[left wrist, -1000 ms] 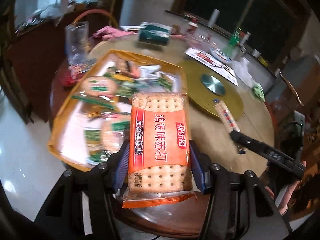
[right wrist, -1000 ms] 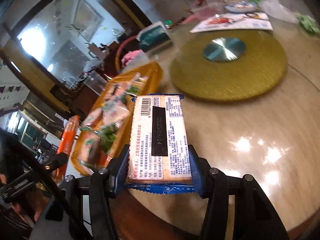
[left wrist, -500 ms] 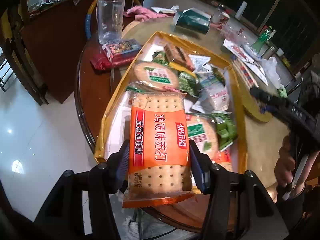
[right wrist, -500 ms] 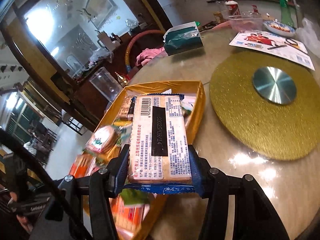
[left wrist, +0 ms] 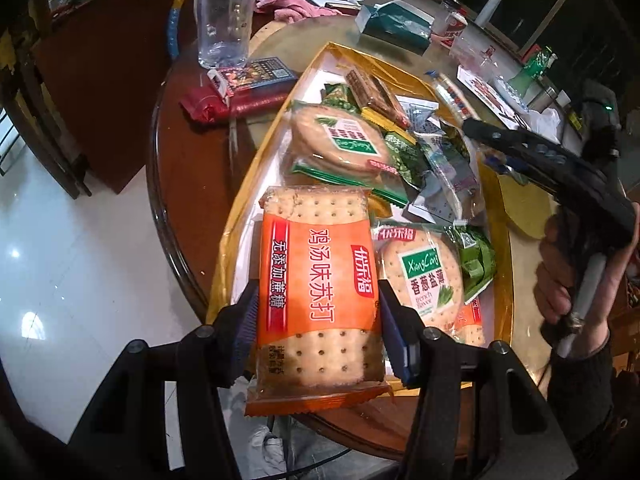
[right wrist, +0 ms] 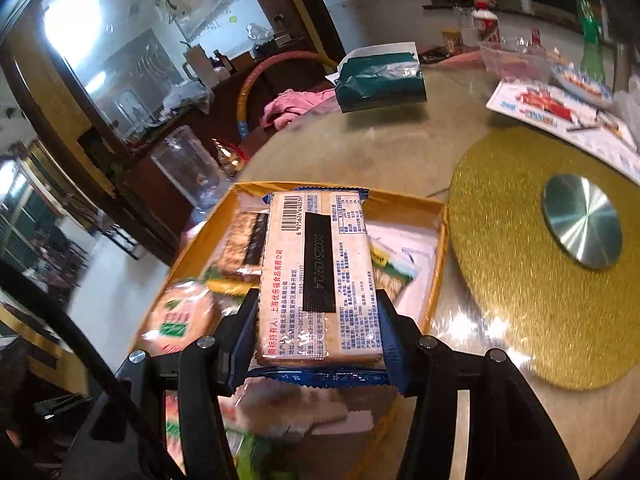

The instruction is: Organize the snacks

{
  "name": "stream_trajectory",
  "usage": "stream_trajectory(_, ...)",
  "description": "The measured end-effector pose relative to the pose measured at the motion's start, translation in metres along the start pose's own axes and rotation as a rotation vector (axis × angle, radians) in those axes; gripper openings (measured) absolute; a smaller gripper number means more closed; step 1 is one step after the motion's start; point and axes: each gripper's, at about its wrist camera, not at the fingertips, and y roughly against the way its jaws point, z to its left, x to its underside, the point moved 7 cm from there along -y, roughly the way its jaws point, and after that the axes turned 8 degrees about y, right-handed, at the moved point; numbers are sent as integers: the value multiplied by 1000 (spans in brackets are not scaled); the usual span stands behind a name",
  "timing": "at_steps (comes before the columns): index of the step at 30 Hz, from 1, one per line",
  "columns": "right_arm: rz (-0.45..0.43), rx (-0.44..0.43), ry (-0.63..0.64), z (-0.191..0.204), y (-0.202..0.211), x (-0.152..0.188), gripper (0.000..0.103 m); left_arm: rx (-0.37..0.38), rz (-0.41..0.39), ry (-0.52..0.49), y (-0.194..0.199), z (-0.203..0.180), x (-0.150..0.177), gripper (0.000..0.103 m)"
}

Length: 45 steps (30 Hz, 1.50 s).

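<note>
round marble-topped table [left wrist: 276,40], both packs now carried in over the yellow tray [right wrist: 438,216].
since a second ago both hands swung from beside the tray to above it, so dropping in looked near. left gripper [left wrist: 316,312] clamped partway closed on a glossy orange cracker pack [left wrist: 316,280], lower centre of frame; right gripper [right wrist: 316,316] likewise gripped a flat blue-edged cracker pack [right wrist: 320,276], label side up. crinkly round biscuit wrappers [left wrist: 340,140] lay heaped inside.
</note>
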Motion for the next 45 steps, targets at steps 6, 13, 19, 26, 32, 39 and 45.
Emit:
stream_trajectory(6, 25, 90, 41, -1, -23, -2, 55, 38, 16, 28, -5, -1, -6, 58)
stream_trajectory(13, 10, 85, 31, -1, -21, -4, 61, 99, 21, 94, -2, 3, -6, 61)
stream_trajectory(19, -98, 1, -9, 2, 26, 4, 78, 56, -41, 16, 0, -13, 10, 95)
stream_trajectory(26, -139, -60, 3, 13, 80, 54, 78, -48, -228, 3, 31, -16, 19, 94)
stream_trajectory(32, -113, -92, -94, 3, 104, 103, 78, -138, -374, 6, 54, -38, 38, 95)
stream_trajectory(39, -154, -82, -181, -3, 131, 128, 79, -243, -405, -139, 53, -89, 68, 95)
stream_trajectory(45, -196, -71, -160, 4, 155, 139, 79, -267, -435, -178, 66, -105, 89, 95)
